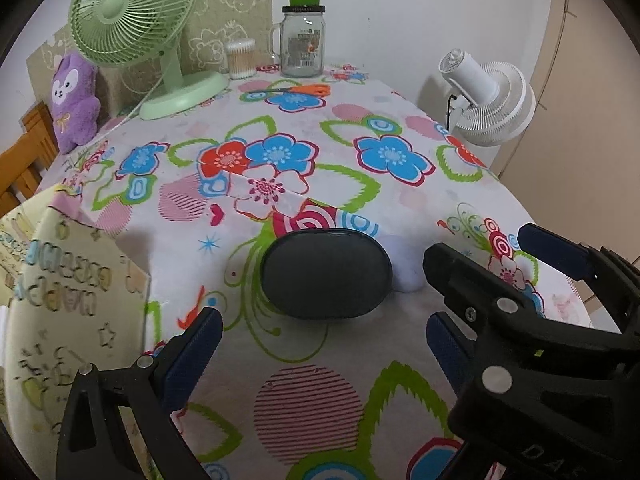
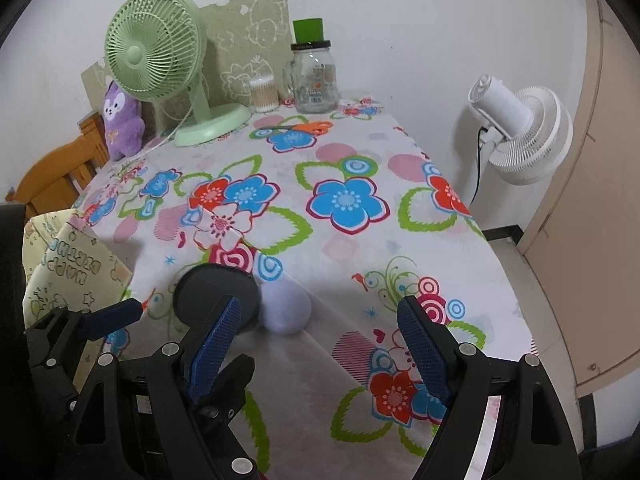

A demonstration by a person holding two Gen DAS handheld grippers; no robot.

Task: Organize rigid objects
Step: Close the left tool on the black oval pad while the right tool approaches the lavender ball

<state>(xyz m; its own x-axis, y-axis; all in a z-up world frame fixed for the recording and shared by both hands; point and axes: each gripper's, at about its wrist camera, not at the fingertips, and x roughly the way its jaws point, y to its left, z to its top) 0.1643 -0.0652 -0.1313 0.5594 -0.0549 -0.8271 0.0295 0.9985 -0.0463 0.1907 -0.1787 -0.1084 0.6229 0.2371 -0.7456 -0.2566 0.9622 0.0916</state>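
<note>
A dark grey oval case [image 1: 326, 274] lies on the flowered tablecloth [image 1: 320, 360], with a pale lilac rounded object [image 1: 406, 268] touching its right side. My left gripper [image 1: 324, 344] is open, its blue pads either side of the space just in front of the case. In the right wrist view the case [image 2: 212, 292] and lilac object [image 2: 288, 306] sit left of centre. My right gripper [image 2: 316, 344] is open and empty, its left finger [image 2: 216, 344] overlapping the case. The right gripper's fingers [image 1: 480, 280] also show in the left view, right of the lilac object.
A cream printed box [image 1: 60, 320] stands at the table's left edge. At the back are a green fan [image 1: 136, 20], a purple plush [image 1: 74, 100], a cotton-swab tub [image 1: 240, 58], a glass jar [image 1: 302, 40] and orange scissors [image 1: 304, 89]. A white fan [image 1: 488, 96] stands off the right edge.
</note>
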